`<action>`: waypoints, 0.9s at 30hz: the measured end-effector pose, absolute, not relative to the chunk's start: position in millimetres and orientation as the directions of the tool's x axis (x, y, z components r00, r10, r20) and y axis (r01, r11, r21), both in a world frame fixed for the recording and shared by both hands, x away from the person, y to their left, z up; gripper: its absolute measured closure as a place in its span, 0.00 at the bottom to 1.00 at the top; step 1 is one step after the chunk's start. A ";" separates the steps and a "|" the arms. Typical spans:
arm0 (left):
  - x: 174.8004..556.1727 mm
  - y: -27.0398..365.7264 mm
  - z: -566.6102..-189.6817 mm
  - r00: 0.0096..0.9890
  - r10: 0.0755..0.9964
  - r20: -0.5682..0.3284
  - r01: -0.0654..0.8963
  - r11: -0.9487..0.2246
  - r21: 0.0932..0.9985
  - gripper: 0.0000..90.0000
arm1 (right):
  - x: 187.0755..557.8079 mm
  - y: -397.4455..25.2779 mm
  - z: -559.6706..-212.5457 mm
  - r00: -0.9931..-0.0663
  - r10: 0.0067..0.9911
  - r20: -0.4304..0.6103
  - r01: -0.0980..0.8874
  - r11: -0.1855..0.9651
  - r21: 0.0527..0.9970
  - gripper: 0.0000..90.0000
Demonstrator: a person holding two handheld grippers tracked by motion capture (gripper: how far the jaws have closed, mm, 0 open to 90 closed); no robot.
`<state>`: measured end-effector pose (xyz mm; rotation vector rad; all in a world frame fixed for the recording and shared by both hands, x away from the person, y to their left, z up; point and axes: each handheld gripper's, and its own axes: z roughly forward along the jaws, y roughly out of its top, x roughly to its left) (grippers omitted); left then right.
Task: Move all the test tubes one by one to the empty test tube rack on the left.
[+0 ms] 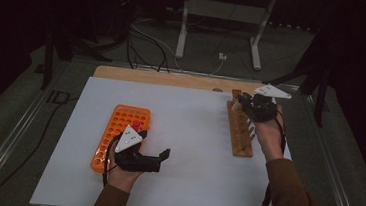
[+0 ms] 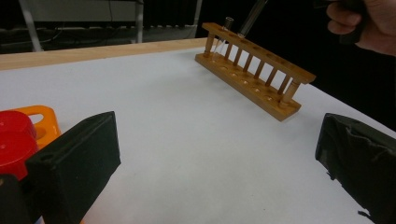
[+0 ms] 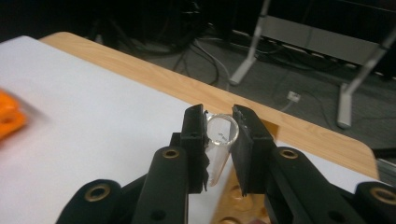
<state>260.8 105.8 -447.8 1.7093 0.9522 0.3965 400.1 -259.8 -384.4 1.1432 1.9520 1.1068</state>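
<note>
Closest to the person, the left gripper (image 1: 162,156) sits low over the white table sheet (image 1: 188,133) with its black jaws spread wide and nothing between them; in the left gripper view those jaws look like chunky matte blocks with a slightly rough, taped surface. Right beside it is the orange plastic rack (image 1: 118,132), a flat tray full of round holes, with a glossy red cap (image 2: 14,140) sticking up from it just next to the left jaw. Farther across the sheet is the wooden rack (image 1: 241,128), a long narrow strip with a row of holes in its top bar held up on little turned pegs, smooth and honey coloured. At its far end the right gripper (image 3: 219,140) is clamped on a clear glass test tube (image 3: 219,140), squeezing it just under the open round rim. The tube is thin-walled and see-through, looks empty as far as I can tell, and it's tilted, with its lower end down at the far holes of the wooden rack. Beyond that there's a bare strip of the wooden tabletop (image 1: 173,78), then dark floor with cables (image 1: 146,44) and a grey metal stand (image 1: 223,16).
</note>
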 end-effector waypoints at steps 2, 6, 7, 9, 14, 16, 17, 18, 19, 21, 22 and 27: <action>261.2 104.8 -448.1 0.623 0.758 -0.191 0.394 -0.094 0.914 0.01 | 394.4 -257.0 -383.7 -0.462 0.883 -0.086 0.373 0.281 0.884 0.84; 261.7 100.6 -447.7 0.626 0.757 -0.189 0.390 -0.093 0.916 0.01 | 383.2 -251.4 -384.9 -0.501 0.862 -0.077 0.365 0.291 0.884 0.84; 261.6 98.7 -447.6 0.628 0.756 -0.186 0.388 -0.097 0.917 0.01 | 380.6 -250.6 -385.1 -0.509 0.858 -0.069 0.367 0.289 0.884 0.84; 261.5 93.6 -447.1 0.633 0.755 -0.172 0.381 -0.110 0.918 0.01 | 375.7 -248.5 -385.9 -0.528 0.848 -0.054 0.370 0.287 0.884 0.84; 261.9 77.7 -445.7 0.658 0.742 -0.129 0.358 -0.158 0.920 0.01 | 362.6 -240.6 -388.4 -0.579 0.815 -0.041 0.369 0.306 0.877 0.84; 263.1 71.9 -445.0 0.663 0.739 -0.120 0.350 -0.165 0.922 0.01 | 357.5 -237.0 -389.0 -0.597 0.802 -0.029 0.370 0.307 0.877 0.84; 264.2 68.9 -444.7 0.665 0.737 -0.116 0.344 -0.165 0.924 0.01 | 355.2 -235.0 -389.5 -0.605 0.796 -0.021 0.372 0.306 0.876 0.84; 265.4 66.3 -444.4 0.669 0.736 -0.109 0.339 -0.170 0.925 0.01 | 352.7 -232.8 -390.0 -0.614 0.789 -0.016 0.373 0.308 0.875 0.84; 266.7 63.1 -444.3 0.667 0.737 -0.108 0.335 -0.168 0.927 0.01 | 350.2 -230.5 -390.7 -0.623 0.782 -0.009 0.375 0.309 0.874 0.84; 269.7 57.5 -443.9 0.668 0.738 -0.097 0.327 -0.173 0.929 0.01 | 344.9 -224.9 -392.5 -0.641 0.768 -0.001 0.377 0.316 0.871 0.84; 270.8 54.3 -443.5 0.669 0.737 -0.096 0.327 -0.177 0.928 0.02 | 342.1 -222.1 -393.4 -0.650 0.760 0.003 0.376 0.318 0.870 0.84; 273.6 37.2 -442.2 0.694 0.717 -0.068 0.311 -0.213 0.926 0.12 | 329.5 -209.7 -397.1 -0.692 0.721 0.032 0.377 0.323 0.868 0.84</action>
